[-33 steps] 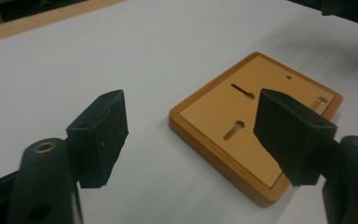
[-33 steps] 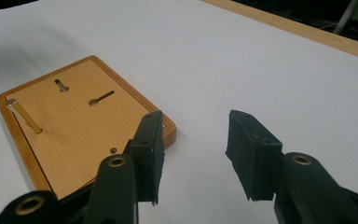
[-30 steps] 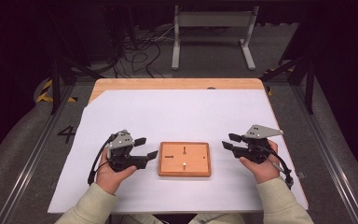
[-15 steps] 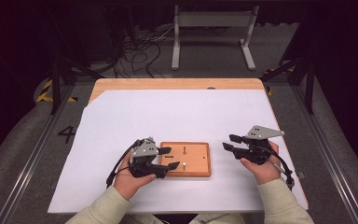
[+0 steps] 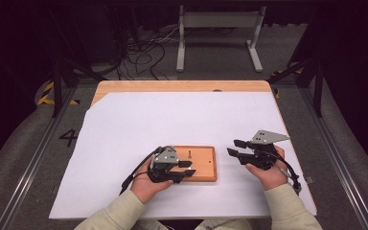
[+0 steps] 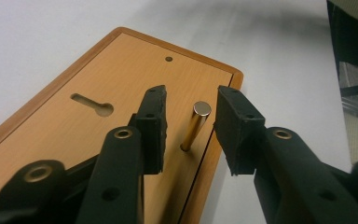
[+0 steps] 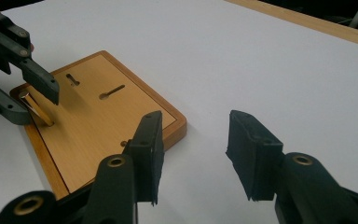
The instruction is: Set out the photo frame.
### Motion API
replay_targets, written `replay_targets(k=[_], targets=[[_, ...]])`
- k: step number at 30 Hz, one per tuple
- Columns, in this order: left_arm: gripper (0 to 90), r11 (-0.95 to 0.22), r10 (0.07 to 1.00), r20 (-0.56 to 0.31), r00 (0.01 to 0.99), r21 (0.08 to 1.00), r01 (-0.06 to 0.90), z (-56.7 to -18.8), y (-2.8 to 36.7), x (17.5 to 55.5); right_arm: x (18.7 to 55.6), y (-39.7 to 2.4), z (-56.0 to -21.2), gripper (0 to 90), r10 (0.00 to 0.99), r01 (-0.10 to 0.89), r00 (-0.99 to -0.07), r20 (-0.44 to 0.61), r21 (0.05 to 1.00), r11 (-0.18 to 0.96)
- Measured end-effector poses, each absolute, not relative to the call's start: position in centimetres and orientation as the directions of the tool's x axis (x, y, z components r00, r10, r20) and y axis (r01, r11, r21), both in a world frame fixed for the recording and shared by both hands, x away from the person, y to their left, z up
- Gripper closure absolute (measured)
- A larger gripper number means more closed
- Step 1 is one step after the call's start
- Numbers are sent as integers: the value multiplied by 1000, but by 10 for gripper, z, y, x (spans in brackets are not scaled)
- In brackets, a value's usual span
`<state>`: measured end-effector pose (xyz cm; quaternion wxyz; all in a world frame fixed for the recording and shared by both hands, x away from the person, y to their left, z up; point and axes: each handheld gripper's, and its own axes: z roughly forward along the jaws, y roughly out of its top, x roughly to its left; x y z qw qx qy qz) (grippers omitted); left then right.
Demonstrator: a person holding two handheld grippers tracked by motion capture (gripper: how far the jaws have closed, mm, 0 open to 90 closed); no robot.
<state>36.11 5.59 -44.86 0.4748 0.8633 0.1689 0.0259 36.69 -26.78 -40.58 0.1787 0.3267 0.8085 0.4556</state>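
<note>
Two black jaws of my left gripper (image 6: pixel 189 119) have just been closing and now stand on either side of the short brass-coloured metal peg (image 6: pixel 195 126), which stands upright in the flat rectangular wooden board (image 6: pixel 98 135) near its edge. I see a narrow gap between each pad and the peg, so nothing is gripped. Beyond the left-hand fingertip (image 6: pixel 154 105) lies a keyhole-shaped slot (image 6: pixel 92 103) cut into the board, and farther ahead of both fingertips a small round hole (image 6: pixel 168 59).

From the high view, my left gripper (image 5: pixel 188 168) lies over the board's near left part. My right gripper (image 5: pixel 234 147) hangs beside the board's right edge, apart from it, with its jaws about half open and nothing between them; under its fingertips (image 7: pixel 151 135) is only the white sheet (image 7: pixel 261 56) covering the table.
</note>
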Motion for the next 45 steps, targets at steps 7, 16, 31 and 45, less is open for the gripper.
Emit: replay_targets(k=[7,16,31,45], targets=[[736,-519,346,-126,930,800,302,-449,51,365,367,-268,-407,568,691,365,-723,7,853,374],[835,-550,308,-37,951,808,210,-449,48,361,367,-267,-408,572,687,363,-727,4,851,380],[828,-620,266,225,937,785,-13,-451,44,341,365,-266,-408,574,687,353,-726,-16,849,393],[833,-654,191,491,850,709,-263,-459,45,313,361,-264,-403,577,674,347,-738,-6,854,388]])
